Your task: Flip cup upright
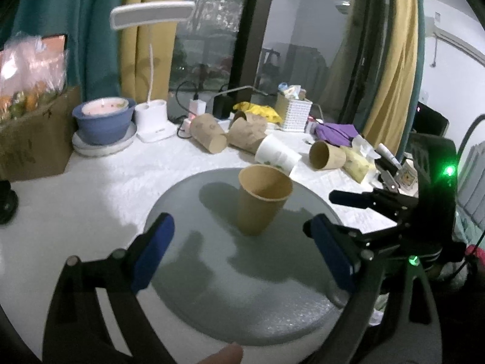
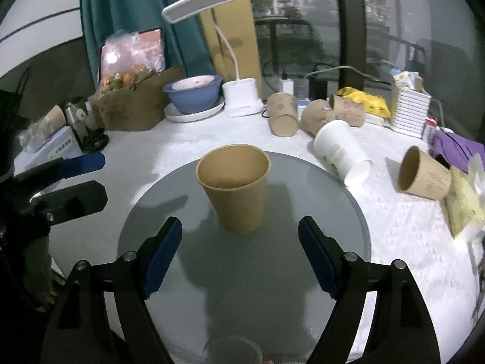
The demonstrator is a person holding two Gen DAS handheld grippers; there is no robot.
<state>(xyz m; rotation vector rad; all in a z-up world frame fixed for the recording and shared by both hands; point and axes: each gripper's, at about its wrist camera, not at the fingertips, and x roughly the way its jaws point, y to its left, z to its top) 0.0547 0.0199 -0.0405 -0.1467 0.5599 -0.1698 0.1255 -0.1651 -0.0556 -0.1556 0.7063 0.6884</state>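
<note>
A brown paper cup [image 1: 260, 200] stands upright, mouth up, on a round grey glass disc [image 1: 212, 288]; it also shows in the right wrist view [image 2: 236, 188] on the disc [image 2: 242, 288]. My left gripper [image 1: 242, 242] is open and empty, its blue pads either side of the cup and a little short of it. My right gripper [image 2: 239, 239] is open and empty, just in front of the cup; it also shows in the left wrist view [image 1: 324, 209] at the right. The left gripper shows at the left edge of the right wrist view [image 2: 103, 176].
Several paper cups lie on their sides on the white cloth behind the disc: a white one [image 2: 342, 151] and brown ones [image 2: 424, 179] [image 2: 283, 115]. A white desk lamp [image 2: 242, 97], a blue bowl [image 2: 194, 92], a cardboard box [image 2: 133, 103] and a white basket [image 2: 409, 112] stand at the back.
</note>
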